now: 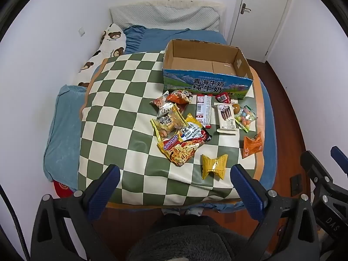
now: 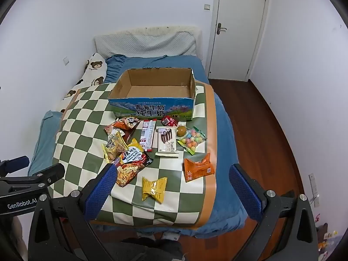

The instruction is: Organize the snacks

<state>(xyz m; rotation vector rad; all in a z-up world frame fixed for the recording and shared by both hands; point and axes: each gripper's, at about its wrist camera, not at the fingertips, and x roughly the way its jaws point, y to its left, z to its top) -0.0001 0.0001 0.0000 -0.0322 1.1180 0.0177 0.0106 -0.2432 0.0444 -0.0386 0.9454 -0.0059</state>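
Observation:
An empty cardboard milk box (image 1: 237,65) (image 2: 191,82) stands on a green-and-white checkered mat (image 1: 121,100) (image 2: 80,113) on the bed. Several snack packets lie in front of it: a Sedaap noodle pack (image 1: 180,150) (image 2: 130,169), a yellow packet (image 1: 214,166) (image 2: 153,188), an orange packet (image 1: 252,144) (image 2: 199,167), a Franzzi biscuit pack (image 1: 227,117) (image 2: 167,142), a candy bag (image 1: 245,118) (image 2: 191,141). My left gripper (image 1: 175,180) and right gripper (image 2: 173,182) are open and empty, held above the bed's near edge.
A blue sheet (image 1: 63,126) (image 2: 226,130) covers the bed, with a bear-print pillow (image 1: 111,41) (image 2: 95,69) at the far left. A white door (image 1: 261,10) (image 2: 237,28) and wood floor (image 2: 261,117) lie to the right. The right gripper's body (image 1: 324,187) shows beside the left.

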